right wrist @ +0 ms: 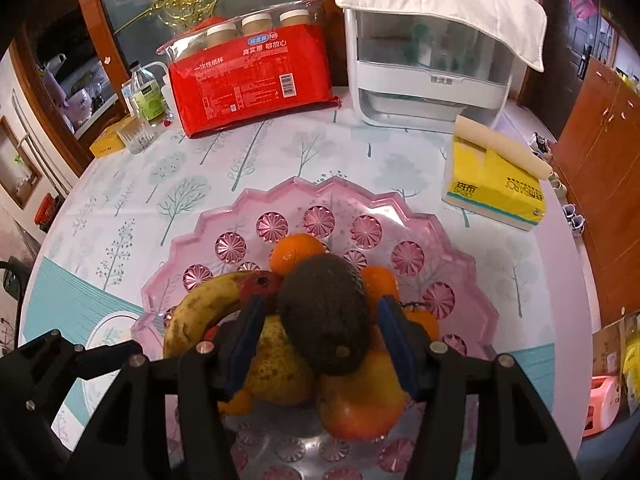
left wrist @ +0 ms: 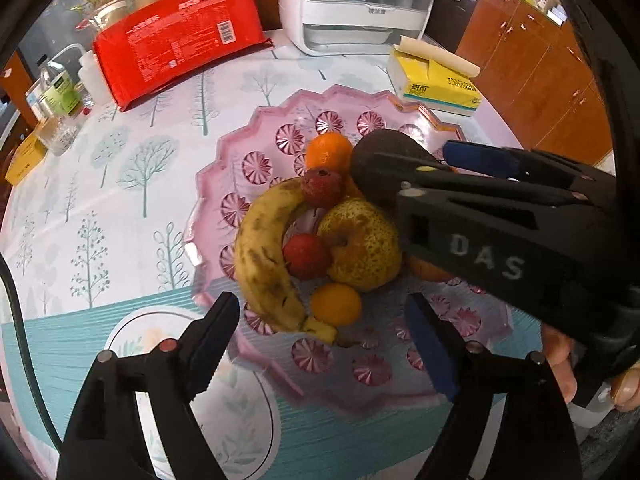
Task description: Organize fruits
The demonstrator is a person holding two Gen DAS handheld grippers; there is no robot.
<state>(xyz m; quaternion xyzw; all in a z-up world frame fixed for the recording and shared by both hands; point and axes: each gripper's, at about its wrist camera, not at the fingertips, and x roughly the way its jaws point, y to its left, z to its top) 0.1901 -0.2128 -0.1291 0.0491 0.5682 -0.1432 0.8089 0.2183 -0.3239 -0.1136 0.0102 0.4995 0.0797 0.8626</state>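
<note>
My left gripper [left wrist: 320, 344] spread wide over near side of pink tray [left wrist: 224, 152], nothing between fingers; banana [left wrist: 260, 264] and small orange [left wrist: 336, 304] lie just beyond tips. My right gripper [right wrist: 320, 328] clamps dark avocado [right wrist: 324, 312] above fruit pile: pear [left wrist: 364, 244], oranges, red fruits, all in tray on table [left wrist: 120, 168]

Left wrist view: looks steeply down along the left gripper [left wrist: 324, 340], close above the near rim of the pink tray [left wrist: 208, 200].
Right wrist view: looks down and forward along the right gripper [right wrist: 320, 320], very close over the fruit pile.
Shared part: the pink tray [right wrist: 168, 264], the banana [left wrist: 260, 256] [right wrist: 200, 308], the red package [left wrist: 176, 40] [right wrist: 248, 84], the yellow tissue box [left wrist: 436, 80] [right wrist: 496, 184].
</note>
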